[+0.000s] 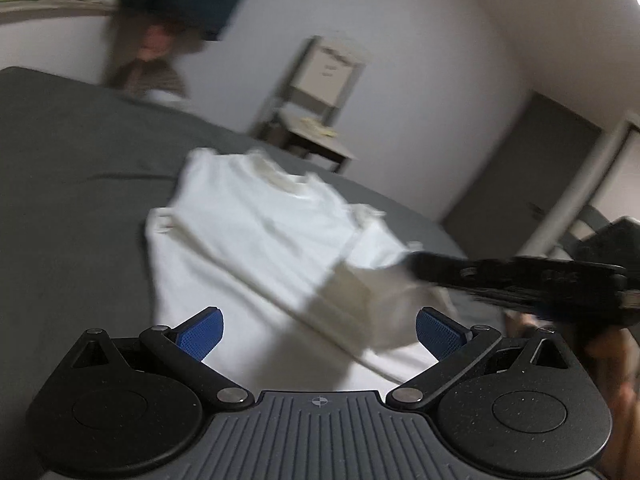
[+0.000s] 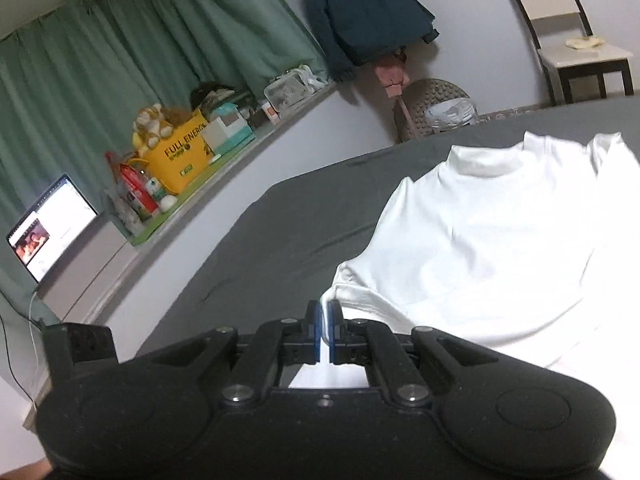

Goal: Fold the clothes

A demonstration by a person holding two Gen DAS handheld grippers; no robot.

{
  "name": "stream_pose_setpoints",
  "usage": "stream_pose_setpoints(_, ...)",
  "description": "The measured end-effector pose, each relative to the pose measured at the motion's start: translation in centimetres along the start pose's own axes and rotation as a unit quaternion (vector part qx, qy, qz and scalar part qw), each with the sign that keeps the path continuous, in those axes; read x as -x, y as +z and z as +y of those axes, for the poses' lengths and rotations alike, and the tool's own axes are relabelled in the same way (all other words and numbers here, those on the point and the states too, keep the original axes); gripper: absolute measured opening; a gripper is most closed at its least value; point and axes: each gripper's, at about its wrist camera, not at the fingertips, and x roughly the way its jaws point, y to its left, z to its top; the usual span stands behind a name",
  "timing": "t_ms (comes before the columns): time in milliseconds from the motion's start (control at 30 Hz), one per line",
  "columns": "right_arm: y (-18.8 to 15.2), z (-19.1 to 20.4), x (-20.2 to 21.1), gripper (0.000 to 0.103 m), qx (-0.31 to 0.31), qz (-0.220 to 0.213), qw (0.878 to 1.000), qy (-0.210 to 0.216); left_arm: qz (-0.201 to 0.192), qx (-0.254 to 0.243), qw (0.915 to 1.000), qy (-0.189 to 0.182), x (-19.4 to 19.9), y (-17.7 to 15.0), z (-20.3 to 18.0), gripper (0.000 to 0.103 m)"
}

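**Right hand-held gripper has the sleeve; left one gapes over the hem**

Going L to R. The left hand-held gripper point(image 1: 319, 334) stands wide, blue pads far apart with nothing between them, low over the near end of the white shirt point(image 1: 256, 240). The shirt lies straight ahead of it on the grey bed point(image 1: 72, 184), long axis running away from the gripper toward the collar point(image 1: 286, 178), slanted a bit to the right in that view.

The right hand-held gripper point(image 2: 324, 322) is nearly closed — a thin white fold of sleeve edge is pinched between its pads. The shirt body lies ahead and to its right, collar at the far end. In the left wrist view it comes in from the right, tip on the lifted sleeve point(image 1: 372, 280), so the right one is on the cloth and the left just beside it.

Hard to tell: the left wrist view is motion-blurred, so how far the sleeve is already folded over the body isn't clear. The shirt's near hem is hidden under both gripper bodies, and its right side is cut off in the right wrist view.
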Motion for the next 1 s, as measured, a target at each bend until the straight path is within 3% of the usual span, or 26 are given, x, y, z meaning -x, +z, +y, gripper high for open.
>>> stream_pose_setpoints(167, -2.1, 0.8, -0.8, 0.004, 0.023, 0.038, 0.999, 0.017, 0.007, 0.113, 0.9926, -0.044, -0.1, 1.3, 3.5, 0.103)
stream_pose_setpoints(300, -4.4, 2.3, -1.0, 0.004, 0.036, 0.05, 0.998, 0.025, 0.08, 0.143, 0.9818, -0.096, -2.0, 1.4, 5.1, 0.103)
stream_pose_setpoints(500, -7.4, 4.6, -3.7, 0.006, 0.084, 0.082, 0.993, -0.011, 0.116, 0.137, 0.9802, -0.084, -3.7, 0.9, 5.5, 0.103)
stream_pose_setpoints(567, -8.7, 5.2, -4.5, 0.02, 0.113, 0.089, 0.989, -0.047, 0.126, 0.134, 0.9798, -0.078, -4.2, 0.8, 5.6, 0.103)
stream_pose_setpoints(600, -9.3, 5.5, -4.8, 0.044, 0.124, 0.091, 0.986, -0.056, 0.131, 0.132, 0.9795, -0.076, -4.5, 0.7, 5.7, 0.103)
stream_pose_setpoints(633, -9.8, 5.7, -4.9, 0.053, 0.134, 0.097, 0.985, -0.057, 0.137, 0.13, 0.9793, -0.073, -4.8, 0.6, 5.7, 0.103)
stream_pose_setpoints(733, -10.9, 7.0, -4.0, 0.053, 0.168, 0.108, 0.979, -0.045, 0.152, 0.125, 0.9782, -0.065, -5.5, 0.4, 5.9, 0.103)
stream_pose_setpoints(867, -11.9, 8.7, -3.1, 0.053, 0.25, 0.108, 0.955, -0.118, 0.173, 0.118, 0.9762, -0.054, -6.6, 0.1, 6.1, 0.103)
stream_pose_setpoints(967, -12.9, 8.8, -5.0, 0.05, 0.284, 0.151, 0.932, -0.169, 0.189, 0.128, 0.9724, -0.048, -7.2, -0.3, 6.5, 0.103)
stream_pose_setpoints(1000, -13.3, 8.8, -5.8, 0.043, 0.295, 0.168, 0.924, -0.176, 0.195, 0.131, 0.9709, -0.048, -7.1, -0.5, 6.7, 0.103)
